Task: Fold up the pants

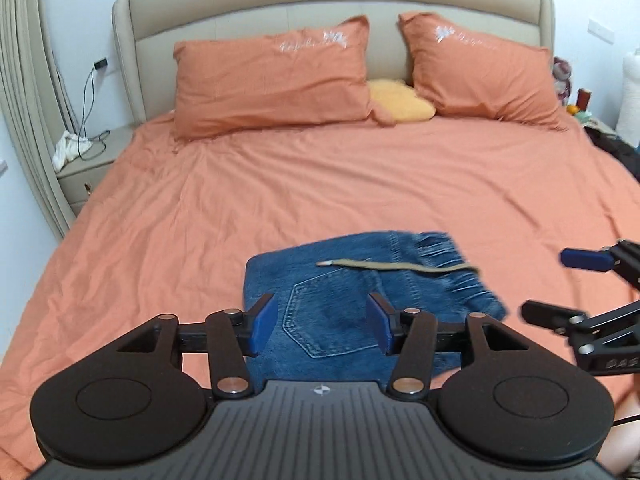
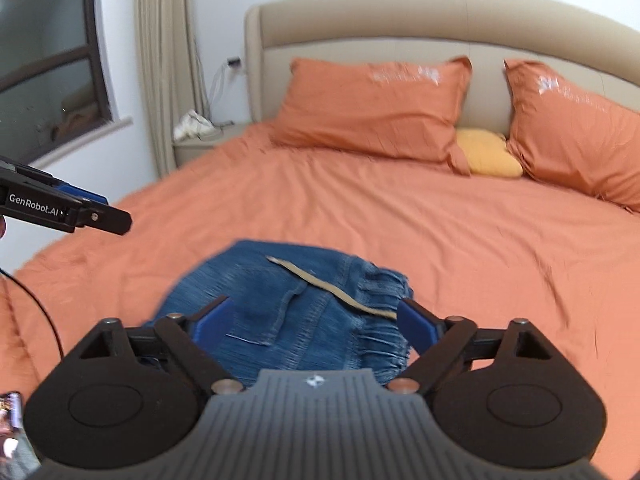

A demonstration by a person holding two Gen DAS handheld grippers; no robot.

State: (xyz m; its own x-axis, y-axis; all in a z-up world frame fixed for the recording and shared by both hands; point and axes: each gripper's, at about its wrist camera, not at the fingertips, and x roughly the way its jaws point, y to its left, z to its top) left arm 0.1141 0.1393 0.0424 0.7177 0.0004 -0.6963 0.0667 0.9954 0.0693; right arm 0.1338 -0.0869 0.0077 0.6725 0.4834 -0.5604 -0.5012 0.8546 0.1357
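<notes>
Blue denim pants (image 1: 344, 292) lie folded into a compact bundle on the orange bed (image 1: 280, 184), back pocket up, with a tan drawstring (image 1: 400, 266) across the top. They also show in the right wrist view (image 2: 296, 312), with the drawstring (image 2: 332, 288). My left gripper (image 1: 320, 326) is open and empty, held above the near edge of the pants. My right gripper (image 2: 316, 320) is open and empty, above the pants' waistband side. The right gripper (image 1: 560, 284) shows at the right edge of the left wrist view. The left gripper (image 2: 96, 210) shows at the left of the right wrist view.
Two orange pillows (image 1: 272, 80) and a yellow cushion (image 1: 400, 100) lie against the beige headboard (image 1: 320, 4). A nightstand (image 1: 84, 168) with a white cloth and cables stands at the left. A window (image 2: 48, 60) and curtain are beyond it. Clutter sits at the bed's right side.
</notes>
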